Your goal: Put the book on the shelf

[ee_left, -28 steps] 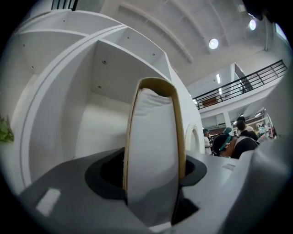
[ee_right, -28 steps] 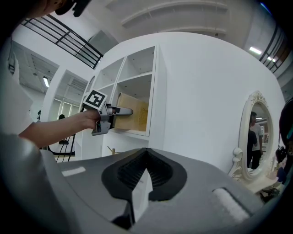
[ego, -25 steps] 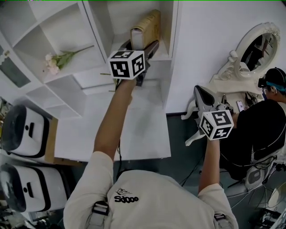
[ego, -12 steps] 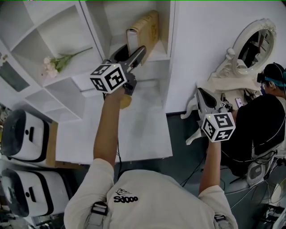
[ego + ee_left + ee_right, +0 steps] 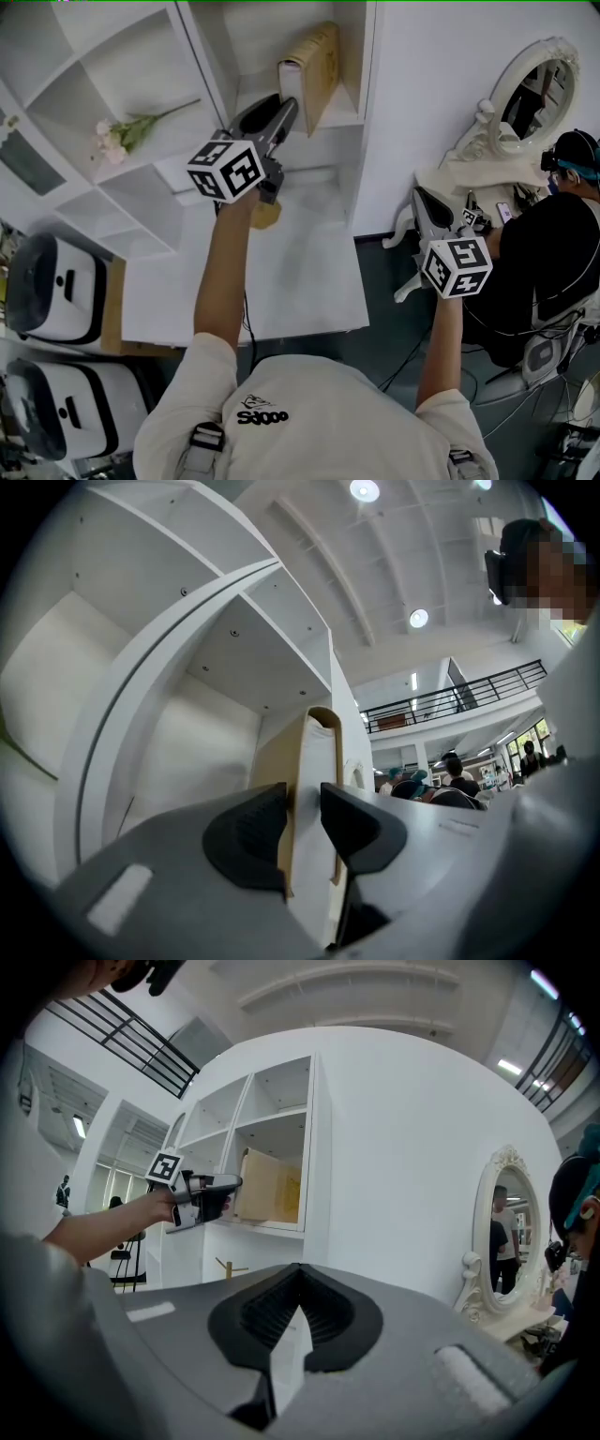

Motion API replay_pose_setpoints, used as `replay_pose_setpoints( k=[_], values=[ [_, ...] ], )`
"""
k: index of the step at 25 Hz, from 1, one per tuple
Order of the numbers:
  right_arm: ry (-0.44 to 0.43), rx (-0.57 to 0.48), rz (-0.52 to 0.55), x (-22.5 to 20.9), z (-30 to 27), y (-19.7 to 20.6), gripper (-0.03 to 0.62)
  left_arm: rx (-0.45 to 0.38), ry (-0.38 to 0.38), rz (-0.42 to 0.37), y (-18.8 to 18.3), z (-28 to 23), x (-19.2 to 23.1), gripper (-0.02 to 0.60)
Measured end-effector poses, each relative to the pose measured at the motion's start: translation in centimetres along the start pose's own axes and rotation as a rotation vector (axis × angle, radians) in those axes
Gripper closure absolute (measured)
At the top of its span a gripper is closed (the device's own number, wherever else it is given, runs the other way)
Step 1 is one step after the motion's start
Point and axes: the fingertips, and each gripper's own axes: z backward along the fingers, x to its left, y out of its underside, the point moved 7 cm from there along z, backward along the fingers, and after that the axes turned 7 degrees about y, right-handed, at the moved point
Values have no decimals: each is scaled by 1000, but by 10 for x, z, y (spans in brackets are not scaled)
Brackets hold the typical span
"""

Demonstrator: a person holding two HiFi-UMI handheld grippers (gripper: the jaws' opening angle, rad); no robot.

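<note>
The tan book (image 5: pixel 314 58) stands upright in the right compartment of the white shelf (image 5: pixel 345 118), spine and pages toward me. My left gripper (image 5: pixel 284 108) hovers just in front of its lower corner. In the left gripper view the book (image 5: pixel 314 747) stands beyond the jaws of the left gripper (image 5: pixel 303 817), wider than the gap between them. The jaws are closing with nothing between them. From the right gripper view, the left gripper (image 5: pixel 223 1190) sits at the edge of the book (image 5: pixel 270 1185). My right gripper (image 5: pixel 419 197) hangs low at the right, shut and empty.
Pink flowers (image 5: pixel 117 131) lie in a shelf compartment to the left. A white cabinet top (image 5: pixel 300 272) lies below the shelf. An ornate white mirror (image 5: pixel 534 94) and a seated person in black (image 5: pixel 553 244) are at the right. White machines (image 5: pixel 56 281) stand at the left.
My left gripper has drawn back from the book, down and to the left, and its jaws have narrowed. The book stays standing in the shelf. The right gripper has barely moved.
</note>
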Motion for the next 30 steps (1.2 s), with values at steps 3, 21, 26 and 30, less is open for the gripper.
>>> replay_pose_setpoints(
  k=[3,21,26,30],
  values=[
    [10,-1,-2,2,3,0,592,45,-3,-12,3,-19,1,466],
    [68,34,15,2,24,2,592,236,-26,-103,13,-108,9,439],
    [42,16,16,22,10,-3,592,253,-17,-212,5,-58,-2,451],
    [-4,4,32,53,-2,-8,592,302,-51,-360,0,-4,-13,491]
  ],
)
